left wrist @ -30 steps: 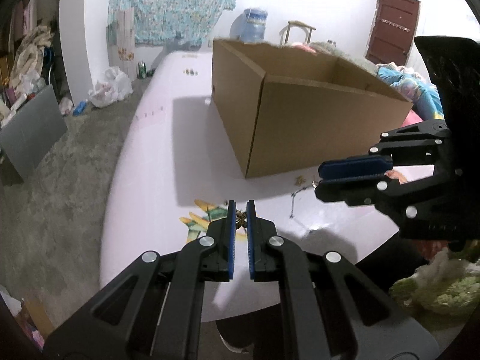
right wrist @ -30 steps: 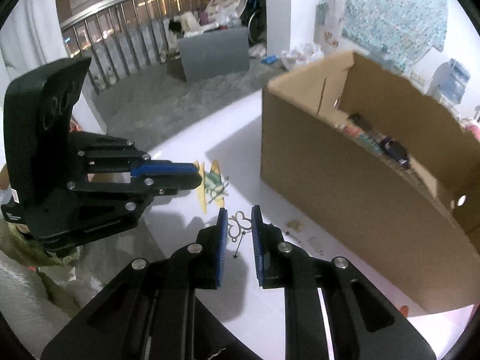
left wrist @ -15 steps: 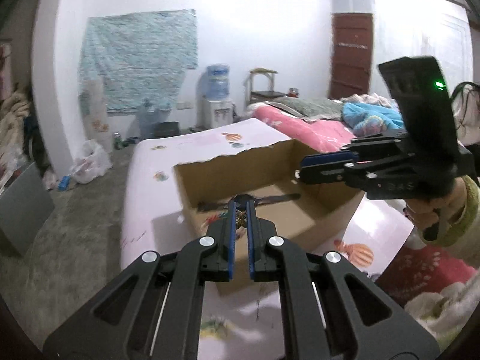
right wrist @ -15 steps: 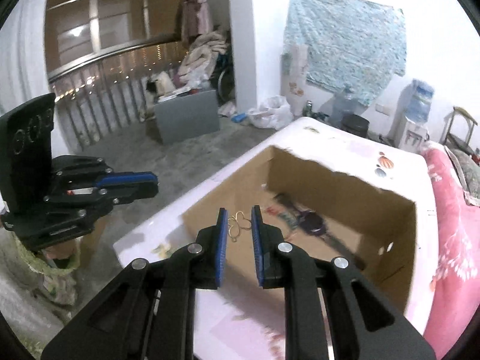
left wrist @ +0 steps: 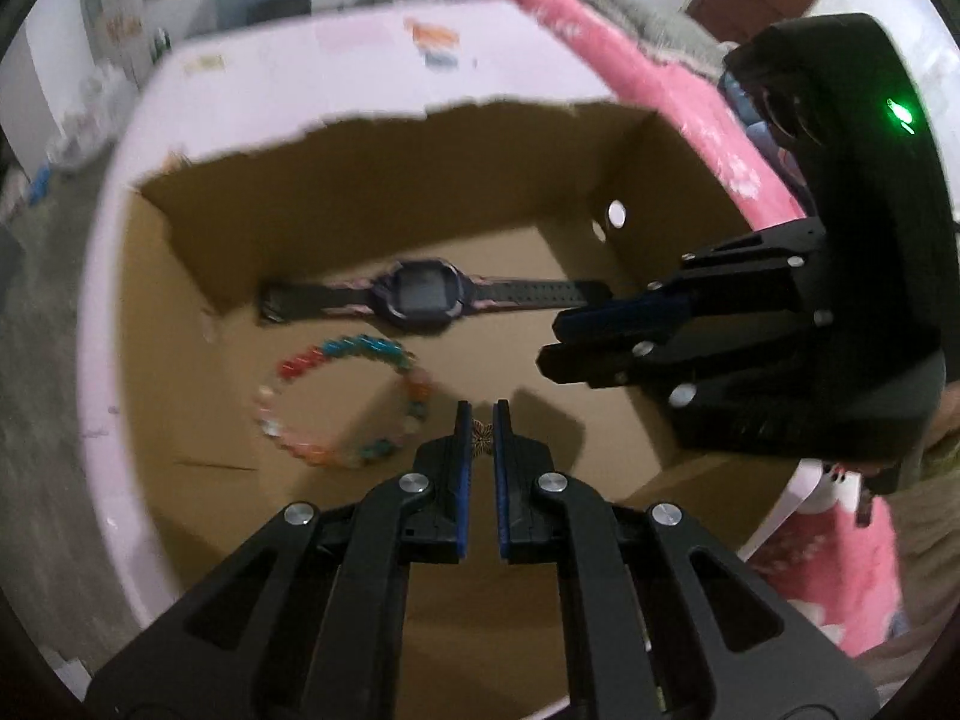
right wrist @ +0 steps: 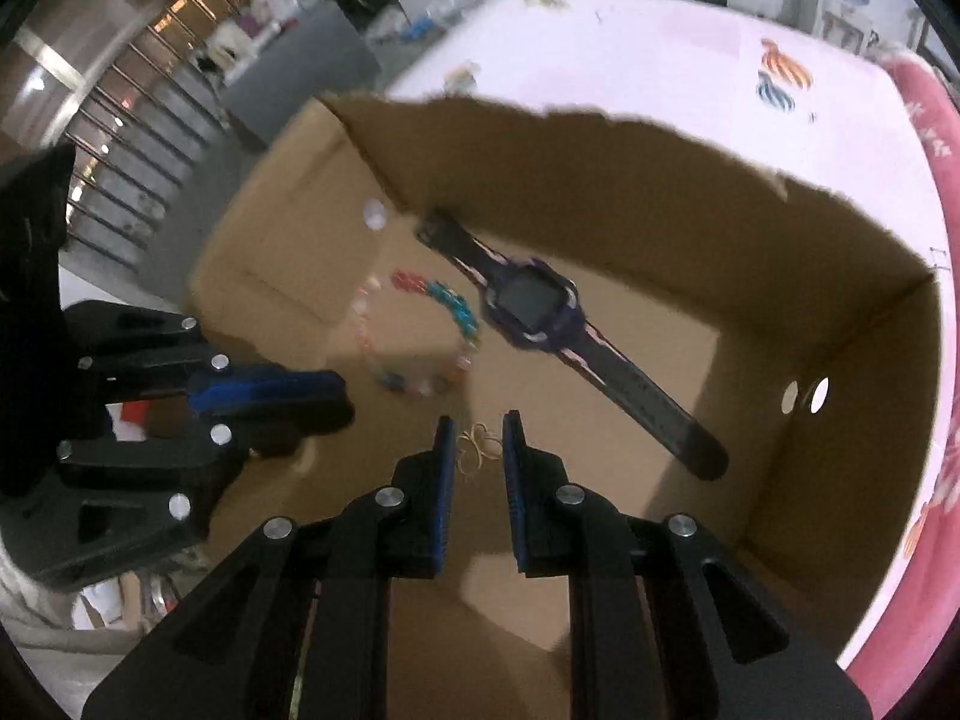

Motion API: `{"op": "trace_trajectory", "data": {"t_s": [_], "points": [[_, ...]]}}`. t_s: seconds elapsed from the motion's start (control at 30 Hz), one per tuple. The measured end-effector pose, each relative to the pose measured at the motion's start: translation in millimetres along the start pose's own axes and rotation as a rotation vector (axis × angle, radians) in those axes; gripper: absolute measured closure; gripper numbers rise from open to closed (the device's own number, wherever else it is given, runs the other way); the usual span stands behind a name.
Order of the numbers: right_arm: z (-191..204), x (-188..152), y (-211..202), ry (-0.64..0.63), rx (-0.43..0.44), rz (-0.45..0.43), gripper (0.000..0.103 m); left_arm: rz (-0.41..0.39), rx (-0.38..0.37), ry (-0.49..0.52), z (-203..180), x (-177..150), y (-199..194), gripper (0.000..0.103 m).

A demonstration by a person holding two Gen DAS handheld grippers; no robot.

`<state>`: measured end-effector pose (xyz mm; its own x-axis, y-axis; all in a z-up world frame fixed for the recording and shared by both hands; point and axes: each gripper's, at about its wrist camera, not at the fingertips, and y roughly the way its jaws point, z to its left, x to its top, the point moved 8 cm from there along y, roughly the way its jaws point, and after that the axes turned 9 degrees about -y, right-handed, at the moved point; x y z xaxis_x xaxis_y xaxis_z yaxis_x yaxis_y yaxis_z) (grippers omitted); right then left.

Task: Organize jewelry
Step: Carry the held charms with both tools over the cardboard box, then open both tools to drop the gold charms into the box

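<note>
Two grippers are seen angled down over an open cardboard box that sits on a pale pink table. The left gripper is clamped nearly closed on a small brown butterfly-shaped ornament, pinched between its blue pads near the tips. The right gripper is closed on a thin gold wire butterfly piece, held between its pads with a slightly wider gap. Both pieces are held above the box floor, not resting on it. On the box floor a dark purple watch is laid flat with straps stretched out, close to the far wall. Just beside it, nearer the grippers, a multicoloured beaded bracelet is laid in a ring; beads are blurred. In the left wrist view the right gripper is seen at the right, over the box's right side. A pink blanket is seen beyond the table.
</note>
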<state>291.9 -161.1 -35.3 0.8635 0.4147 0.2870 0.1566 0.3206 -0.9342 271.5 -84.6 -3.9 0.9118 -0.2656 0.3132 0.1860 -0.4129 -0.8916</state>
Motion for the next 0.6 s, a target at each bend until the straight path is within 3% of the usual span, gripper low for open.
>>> {"op": "trace_trajectory", "data": {"t_s": [0.13, 0.27, 0.43, 0.6], "points": [[-14, -3, 11, 0.040, 0.017, 0.045, 0.087, 0.077, -0.027, -0.063, -6, 5, 23, 0.097], [-20, -1, 13, 0.053, 0.016, 0.042, 0.087, 0.092, -0.038, -0.102, -9, 13, 35, 0.096], [-27, -2, 10, 0.067, -0.004, 0.027, 0.086, 0.097, -0.030, -0.155, -4, 17, 48, 0.079], [-35, -4, -4, 0.084, -0.036, -0.022, 0.072, 0.056, -0.016, -0.161, -1, 18, 35, 0.064]]}}
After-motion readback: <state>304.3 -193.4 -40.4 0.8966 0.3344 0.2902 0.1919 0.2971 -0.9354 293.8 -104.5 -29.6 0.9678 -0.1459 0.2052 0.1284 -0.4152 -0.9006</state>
